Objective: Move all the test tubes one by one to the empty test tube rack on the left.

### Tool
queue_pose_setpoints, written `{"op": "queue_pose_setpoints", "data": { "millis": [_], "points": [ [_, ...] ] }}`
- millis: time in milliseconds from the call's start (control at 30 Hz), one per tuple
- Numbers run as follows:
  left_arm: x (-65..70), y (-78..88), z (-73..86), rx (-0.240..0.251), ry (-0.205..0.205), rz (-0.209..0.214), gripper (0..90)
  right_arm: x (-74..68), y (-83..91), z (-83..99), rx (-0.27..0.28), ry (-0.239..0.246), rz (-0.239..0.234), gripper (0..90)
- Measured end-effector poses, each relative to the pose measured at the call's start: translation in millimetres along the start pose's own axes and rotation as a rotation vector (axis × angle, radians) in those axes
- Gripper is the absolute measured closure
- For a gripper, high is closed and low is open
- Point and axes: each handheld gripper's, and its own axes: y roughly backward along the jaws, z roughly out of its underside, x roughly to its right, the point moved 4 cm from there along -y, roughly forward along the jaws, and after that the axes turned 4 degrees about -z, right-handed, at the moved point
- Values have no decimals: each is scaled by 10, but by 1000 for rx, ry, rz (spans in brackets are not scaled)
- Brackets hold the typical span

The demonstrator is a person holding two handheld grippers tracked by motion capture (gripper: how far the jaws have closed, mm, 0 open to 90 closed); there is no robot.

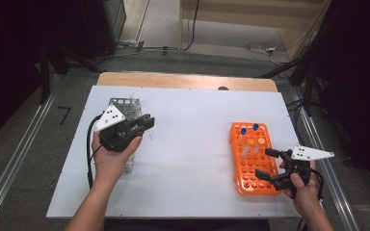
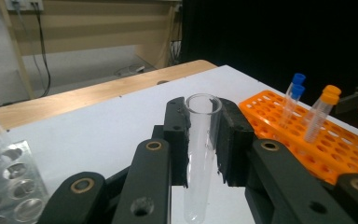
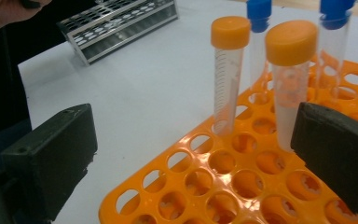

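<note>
Glass tube [image 2: 200, 154], clear and uncapped, is clenched upright between the pads of my left claw [image 2: 204, 140], open mouth up so it can drop bottom-first into a hole; in the high view that claw [image 1: 142, 124] hangs above the white surface [image 1: 188, 144], just beside the clear rack [image 1: 125, 108] at the left, whose holes [image 2: 9, 186] show at the near edge of the left gripper view. My right claw [image 3: 191, 154] is released, its jaws standing wide with nothing between them, over the near end of the orange rack [image 3: 223, 182]; I judge it waits there to steady the rack or take the next tube. Just past its pads stand two orange-capped tubes [image 3: 228, 70], and behind them two blue-capped tubes [image 3: 259, 28], all seated upright in holes. Farther off across the bare surface lies the clear rack [image 3: 121, 25], well apart from the orange one [image 1: 253, 159].
</note>
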Motion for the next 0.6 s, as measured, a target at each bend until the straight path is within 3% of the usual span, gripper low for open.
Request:
{"op": "queue_pose_setpoints", "data": {
  "millis": [367,600],
  "points": [
    [-373,-102,-98,23,38,-83,754,51,35,16,1,-11,27,0],
    [-635,-138,-98,37,86,-144,754,70,40,10,18,-13,46,0]
  ]
}}
